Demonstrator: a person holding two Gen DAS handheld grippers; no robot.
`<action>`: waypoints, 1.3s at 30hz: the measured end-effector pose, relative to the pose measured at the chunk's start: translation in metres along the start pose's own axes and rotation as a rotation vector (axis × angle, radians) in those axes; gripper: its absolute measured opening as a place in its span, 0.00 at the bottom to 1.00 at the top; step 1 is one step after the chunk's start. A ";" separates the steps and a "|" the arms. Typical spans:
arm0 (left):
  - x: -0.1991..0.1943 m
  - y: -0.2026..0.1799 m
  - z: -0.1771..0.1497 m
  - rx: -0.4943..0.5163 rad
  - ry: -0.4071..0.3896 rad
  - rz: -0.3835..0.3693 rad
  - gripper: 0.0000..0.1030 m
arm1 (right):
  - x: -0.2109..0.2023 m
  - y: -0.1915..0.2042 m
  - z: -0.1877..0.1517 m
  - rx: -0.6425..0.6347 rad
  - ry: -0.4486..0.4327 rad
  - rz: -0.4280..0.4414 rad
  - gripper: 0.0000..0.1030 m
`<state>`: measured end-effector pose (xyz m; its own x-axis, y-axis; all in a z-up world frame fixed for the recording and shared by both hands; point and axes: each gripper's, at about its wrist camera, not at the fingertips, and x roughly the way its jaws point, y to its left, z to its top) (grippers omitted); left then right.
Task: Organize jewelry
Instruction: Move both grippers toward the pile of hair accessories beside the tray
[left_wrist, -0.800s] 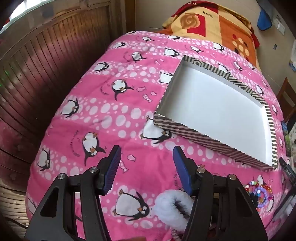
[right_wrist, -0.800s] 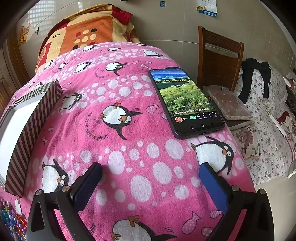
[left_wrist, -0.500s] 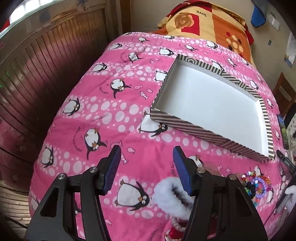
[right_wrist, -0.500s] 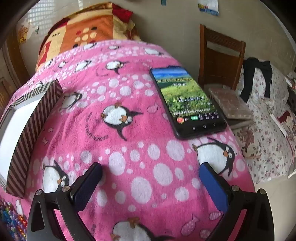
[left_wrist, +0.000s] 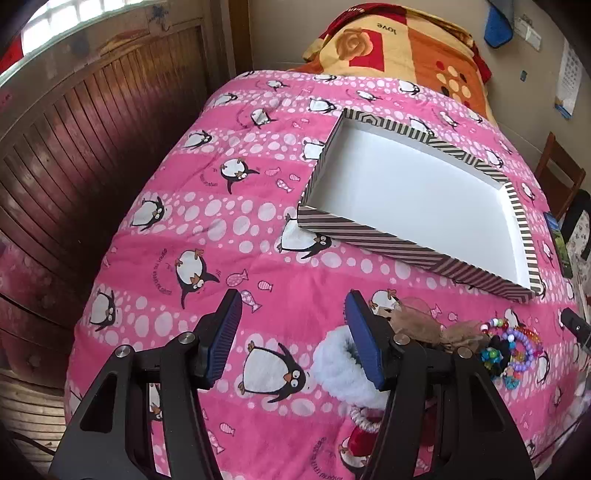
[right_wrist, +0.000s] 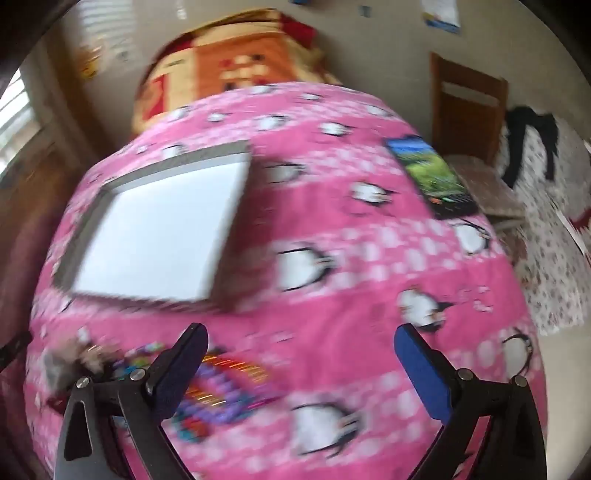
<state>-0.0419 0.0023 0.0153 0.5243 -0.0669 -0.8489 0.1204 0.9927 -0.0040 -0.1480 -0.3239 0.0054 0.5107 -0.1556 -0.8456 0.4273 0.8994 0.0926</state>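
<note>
Beaded bracelets (left_wrist: 511, 347) and fluffy hair ties (left_wrist: 341, 365) lie bunched at the bed's near edge, just short of the empty striped box (left_wrist: 413, 254). Both the left gripper (left_wrist: 291, 332) and right gripper (right_wrist: 299, 354) hang open and empty above the penguin blanket (left_wrist: 207, 206). One piece should probably be pinched cleanly, not the tangle; the phone (right_wrist: 432, 177) sits well clear by the far right edge.

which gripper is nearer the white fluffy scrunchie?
Left. The left gripper hangs just above the white fluffy scrunchie, its right finger overlapping it. The right gripper is over the beads, further off.
</note>
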 end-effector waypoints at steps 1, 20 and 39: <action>-0.002 0.001 -0.001 0.002 -0.005 -0.005 0.56 | -0.005 0.012 -0.005 -0.017 -0.013 0.001 0.97; -0.023 -0.005 -0.021 0.047 -0.028 -0.091 0.56 | -0.033 0.123 -0.028 -0.198 -0.002 0.033 0.97; -0.023 -0.007 -0.031 0.037 -0.003 -0.090 0.56 | -0.034 0.128 -0.036 -0.184 0.022 0.043 0.97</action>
<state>-0.0812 0.0000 0.0185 0.5123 -0.1563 -0.8444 0.1985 0.9782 -0.0607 -0.1380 -0.1890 0.0267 0.5083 -0.1084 -0.8543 0.2610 0.9648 0.0328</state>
